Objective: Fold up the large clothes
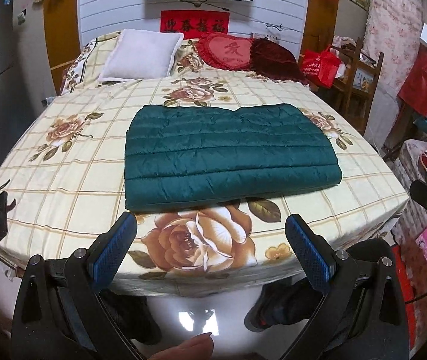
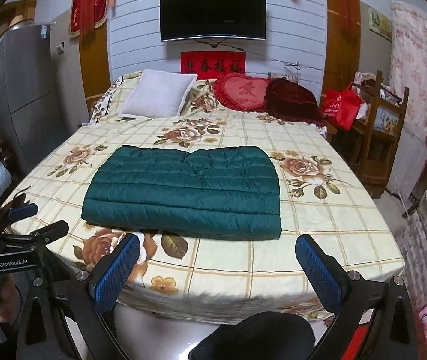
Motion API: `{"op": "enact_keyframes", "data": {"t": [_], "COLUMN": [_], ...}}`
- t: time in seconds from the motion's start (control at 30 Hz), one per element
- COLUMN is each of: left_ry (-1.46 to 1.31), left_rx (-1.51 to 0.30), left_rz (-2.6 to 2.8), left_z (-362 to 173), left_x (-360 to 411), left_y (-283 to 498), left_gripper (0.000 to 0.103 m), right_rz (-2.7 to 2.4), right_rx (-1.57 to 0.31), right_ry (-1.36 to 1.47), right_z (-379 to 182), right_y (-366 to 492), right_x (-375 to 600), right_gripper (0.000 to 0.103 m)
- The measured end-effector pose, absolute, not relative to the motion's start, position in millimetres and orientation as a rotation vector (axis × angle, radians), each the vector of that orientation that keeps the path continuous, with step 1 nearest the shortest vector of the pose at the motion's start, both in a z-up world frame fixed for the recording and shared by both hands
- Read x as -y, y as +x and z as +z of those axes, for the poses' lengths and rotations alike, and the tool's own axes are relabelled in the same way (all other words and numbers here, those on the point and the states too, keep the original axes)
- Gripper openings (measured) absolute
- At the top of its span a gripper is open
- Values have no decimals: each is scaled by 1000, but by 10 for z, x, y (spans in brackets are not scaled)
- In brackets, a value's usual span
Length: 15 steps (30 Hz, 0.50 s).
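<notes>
A dark green quilted garment [image 1: 228, 153] lies folded into a flat rectangle on the floral bedsheet [image 1: 72, 177], near the foot of the bed. It also shows in the right wrist view [image 2: 186, 186]. My left gripper [image 1: 211, 225] is open and empty, held back from the bed's foot edge, short of the garment. My right gripper [image 2: 218, 247] is open and empty, also back from the foot edge. The left gripper shows at the left edge of the right wrist view [image 2: 21, 213].
A white pillow [image 1: 139, 57], a red heart cushion [image 1: 228, 49] and a dark red cushion [image 1: 276, 57] sit at the head of the bed. A wooden shelf [image 1: 360, 81] with a red bag stands right of the bed. A grey cabinet [image 2: 24, 90] stands left.
</notes>
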<state>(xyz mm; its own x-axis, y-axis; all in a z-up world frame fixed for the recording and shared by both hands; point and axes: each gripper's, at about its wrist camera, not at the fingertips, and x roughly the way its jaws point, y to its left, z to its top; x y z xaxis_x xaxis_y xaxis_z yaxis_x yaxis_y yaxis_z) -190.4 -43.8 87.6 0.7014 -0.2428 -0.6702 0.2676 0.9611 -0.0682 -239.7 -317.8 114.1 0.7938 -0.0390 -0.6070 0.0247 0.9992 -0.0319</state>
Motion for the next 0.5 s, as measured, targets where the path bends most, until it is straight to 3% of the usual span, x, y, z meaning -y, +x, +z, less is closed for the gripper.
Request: {"op": "enact_keyframes", "data": {"t": [0.5], "left_ry": [29], "left_rx": [-740], "left_rz": [-291], "left_z": [881], "left_x": [437], "left_y": [-1934], "left_gripper": [99], "right_rz": [-38], "right_rx": [-642], "right_ry": [-70], "right_z": [1182], "right_y": [-2466], "right_x": [3078], "right_gripper": [103]}}
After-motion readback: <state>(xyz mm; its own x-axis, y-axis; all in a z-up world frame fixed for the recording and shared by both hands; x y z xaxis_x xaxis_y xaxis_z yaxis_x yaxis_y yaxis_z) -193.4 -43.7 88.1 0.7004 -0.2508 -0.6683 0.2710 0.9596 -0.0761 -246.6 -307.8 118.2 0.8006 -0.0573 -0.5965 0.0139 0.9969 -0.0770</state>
